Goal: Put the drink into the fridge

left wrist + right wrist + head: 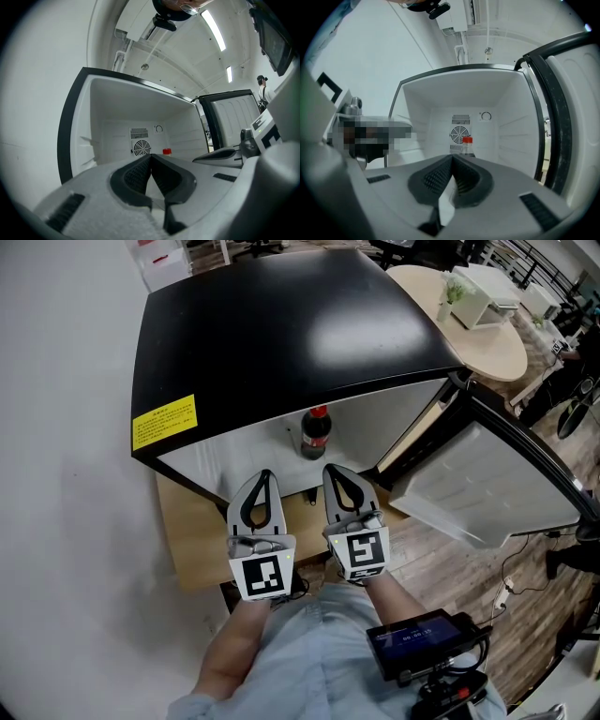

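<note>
The drink [316,432] stands upright inside the open fridge [281,334], apart from the left gripper [264,476] and right gripper [331,471], both empty with jaws together; placement appears done, leaving the door [487,484] to push shut.

Right gripper [452,158]: jaws closed, ribbed pads meeting at the tips, nothing between them. It pointed level into the open fridge [511,103], a white cavity with a dark front rim. On the back wall sat a round fan grille [460,134] with a slotted vent above it. The drink bottle [467,142] stood upright inside, in line with the grille and just right of the jaw tips. Only its red cap and neck cleared the jaws, and the base was hidden. The fridge door [576,108] stood open at right, dark seal facing in. The left gripper [396,124] showed at left, probably level, though too indistinct to be sure.
</note>
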The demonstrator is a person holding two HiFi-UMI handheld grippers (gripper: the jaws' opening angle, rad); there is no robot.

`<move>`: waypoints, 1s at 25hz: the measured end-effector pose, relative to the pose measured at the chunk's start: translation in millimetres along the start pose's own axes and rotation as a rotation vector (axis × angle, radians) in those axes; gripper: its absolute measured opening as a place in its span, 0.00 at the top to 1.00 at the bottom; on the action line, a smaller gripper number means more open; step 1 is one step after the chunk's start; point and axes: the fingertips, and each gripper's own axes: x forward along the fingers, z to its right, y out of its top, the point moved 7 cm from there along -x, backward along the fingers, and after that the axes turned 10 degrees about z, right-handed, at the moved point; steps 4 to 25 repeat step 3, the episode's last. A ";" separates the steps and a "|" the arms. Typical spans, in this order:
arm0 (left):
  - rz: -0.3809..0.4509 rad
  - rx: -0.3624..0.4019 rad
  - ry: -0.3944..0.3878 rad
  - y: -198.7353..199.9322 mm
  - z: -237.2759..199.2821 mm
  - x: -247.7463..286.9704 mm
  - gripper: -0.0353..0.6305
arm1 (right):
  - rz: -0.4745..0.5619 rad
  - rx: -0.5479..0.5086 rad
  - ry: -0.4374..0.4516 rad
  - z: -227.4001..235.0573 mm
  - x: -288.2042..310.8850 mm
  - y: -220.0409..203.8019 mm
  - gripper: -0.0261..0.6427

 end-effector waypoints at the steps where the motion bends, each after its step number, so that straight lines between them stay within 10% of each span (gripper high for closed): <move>1: -0.001 0.001 -0.001 -0.4 -0.2 0.8 0.93 | -0.002 0.001 0.000 0.1 0.7 0.1 0.95; 25: -0.003 0.001 -0.001 -1.1 -0.7 2.4 0.94 | -0.008 0.005 -0.001 0.1 2.2 0.5 0.95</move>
